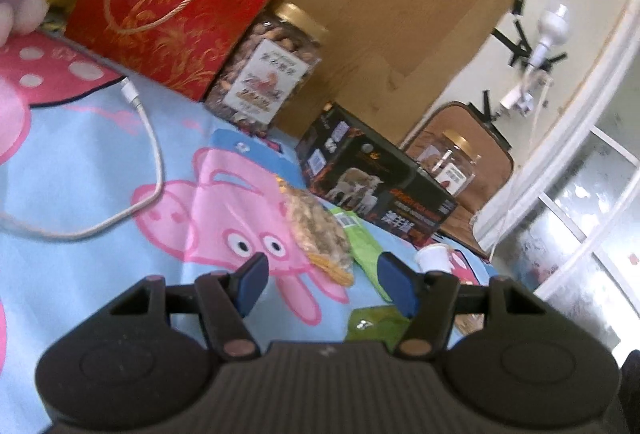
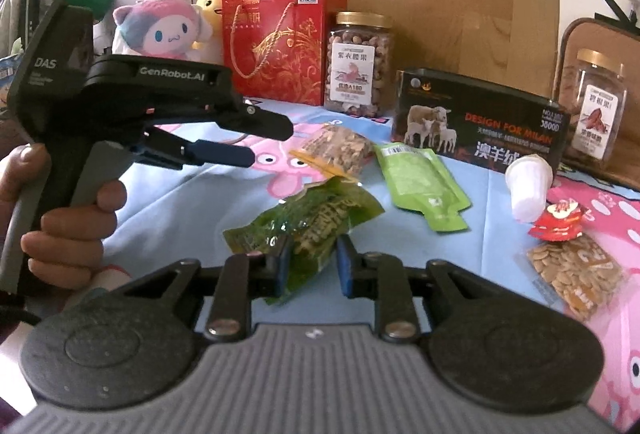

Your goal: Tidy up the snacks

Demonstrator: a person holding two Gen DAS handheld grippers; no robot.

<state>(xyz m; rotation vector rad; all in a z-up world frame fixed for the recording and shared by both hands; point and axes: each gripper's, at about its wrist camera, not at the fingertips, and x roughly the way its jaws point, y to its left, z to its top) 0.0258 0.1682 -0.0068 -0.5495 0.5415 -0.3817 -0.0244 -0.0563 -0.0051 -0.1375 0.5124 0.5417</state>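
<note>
My right gripper (image 2: 313, 266) is shut on a dark green snack packet (image 2: 308, 220) and holds it above the cartoon sheet (image 2: 192, 202). My left gripper (image 1: 322, 280) is open and empty; it also shows in the right wrist view (image 2: 264, 140), hovering left of the packets. A clear nut packet (image 1: 320, 230) (image 2: 338, 148) and a light green pouch (image 1: 366, 250) (image 2: 424, 182) lie just ahead of it. A white jelly cup (image 2: 528, 182), a red packet (image 2: 560, 222) and a seed packet (image 2: 576, 270) lie at the right.
Along the wooden headboard stand a red gift bag (image 2: 280, 46), a nut jar (image 2: 360, 62), a black box (image 2: 476, 122) and a second jar (image 2: 596, 102). Plush toys (image 2: 164, 26) sit at the left. A white cable (image 1: 148, 154) lies on the sheet.
</note>
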